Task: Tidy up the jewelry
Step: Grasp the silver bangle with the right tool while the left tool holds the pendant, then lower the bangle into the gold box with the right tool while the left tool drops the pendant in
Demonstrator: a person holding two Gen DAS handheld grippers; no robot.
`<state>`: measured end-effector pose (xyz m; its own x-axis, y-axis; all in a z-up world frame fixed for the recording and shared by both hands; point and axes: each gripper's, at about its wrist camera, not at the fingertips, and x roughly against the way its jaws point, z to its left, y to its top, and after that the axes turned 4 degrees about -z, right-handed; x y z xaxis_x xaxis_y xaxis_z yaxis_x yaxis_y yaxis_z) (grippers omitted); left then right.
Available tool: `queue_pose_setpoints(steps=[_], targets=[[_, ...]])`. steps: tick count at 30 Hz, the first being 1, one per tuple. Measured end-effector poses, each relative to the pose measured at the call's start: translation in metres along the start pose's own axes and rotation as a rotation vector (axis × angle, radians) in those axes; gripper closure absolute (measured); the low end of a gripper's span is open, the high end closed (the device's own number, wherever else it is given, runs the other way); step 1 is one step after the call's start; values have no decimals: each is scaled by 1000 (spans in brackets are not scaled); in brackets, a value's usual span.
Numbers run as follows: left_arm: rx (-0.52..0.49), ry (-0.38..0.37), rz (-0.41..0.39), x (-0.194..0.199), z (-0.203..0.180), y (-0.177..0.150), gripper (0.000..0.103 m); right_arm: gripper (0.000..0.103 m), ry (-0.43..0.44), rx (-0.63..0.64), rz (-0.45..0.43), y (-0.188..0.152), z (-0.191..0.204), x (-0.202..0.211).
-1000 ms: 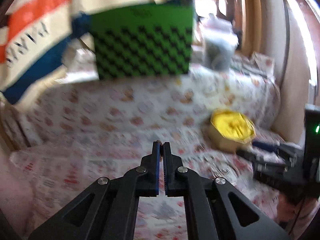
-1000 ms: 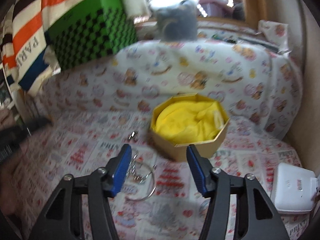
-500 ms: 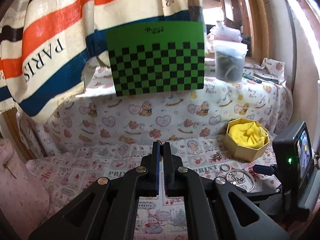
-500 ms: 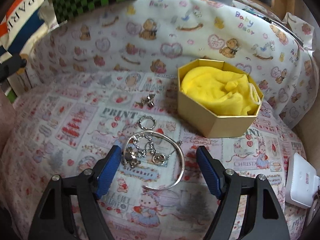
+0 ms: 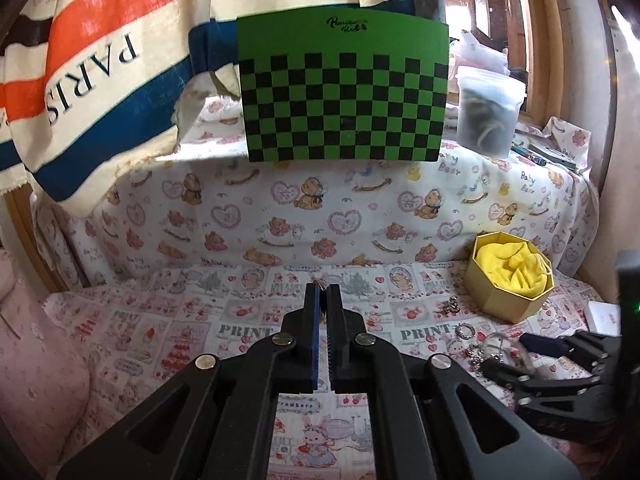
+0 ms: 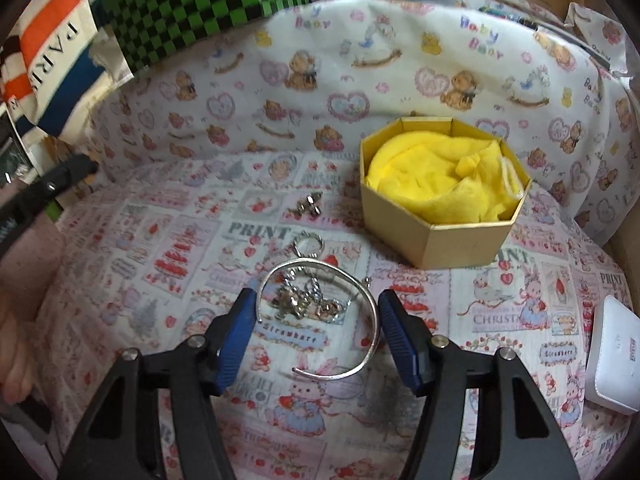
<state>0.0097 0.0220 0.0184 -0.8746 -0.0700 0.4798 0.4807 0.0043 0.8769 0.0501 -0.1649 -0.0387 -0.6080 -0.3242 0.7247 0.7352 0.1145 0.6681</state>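
A silver open bangle (image 6: 362,312) lies on the printed cloth with a tangled chain and charms (image 6: 308,304) inside it. A small ring (image 6: 307,240) and a small earring piece (image 6: 309,204) lie beyond it. A hexagonal cardboard box (image 6: 436,236) lined with yellow cloth stands behind to the right; it also shows in the left wrist view (image 5: 508,300). My right gripper (image 6: 318,308) is open, low, its blue pads either side of the bangle. My left gripper (image 5: 323,300) is shut and empty, off to the left above the cloth.
A green checkerboard card (image 5: 344,92) and a striped PARIS towel (image 5: 100,72) hang at the back. A plastic tub (image 5: 486,116) stands on the back ledge. A white device (image 6: 612,364) lies at the right. The cloth-covered back wall (image 6: 360,80) rises behind the box.
My right gripper has moved forward and down until its open fingers straddle the bangle. My left gripper has steadied, still shut.
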Motion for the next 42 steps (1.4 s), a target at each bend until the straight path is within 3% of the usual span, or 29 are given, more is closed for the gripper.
queue_pose_setpoints(steps=[5,16,25,28,29,35,40,42], targets=[[-28,12,-27,4,-4,0,101,43,46,-4,-121,3,0,27],[-23,15,-54,12,-3,3,101,43,113,-37,-272,10,-10,60],[14,-23,-126,41,11,19,101,43,50,-51,-317,23,-22,69],[-1,16,-169,45,14,26,101,43,19,-70,-312,39,-33,68],[0,21,-164,42,14,29,101,43,11,-80,-309,45,-37,66],[-9,-110,-67,7,-8,53,101,43,-35,-125,-287,71,-61,40],[-57,-140,-28,-16,-40,63,101,43,-61,-210,-266,76,-86,14],[-87,-115,-27,-22,-53,63,101,43,-73,-209,-263,76,-89,7]])
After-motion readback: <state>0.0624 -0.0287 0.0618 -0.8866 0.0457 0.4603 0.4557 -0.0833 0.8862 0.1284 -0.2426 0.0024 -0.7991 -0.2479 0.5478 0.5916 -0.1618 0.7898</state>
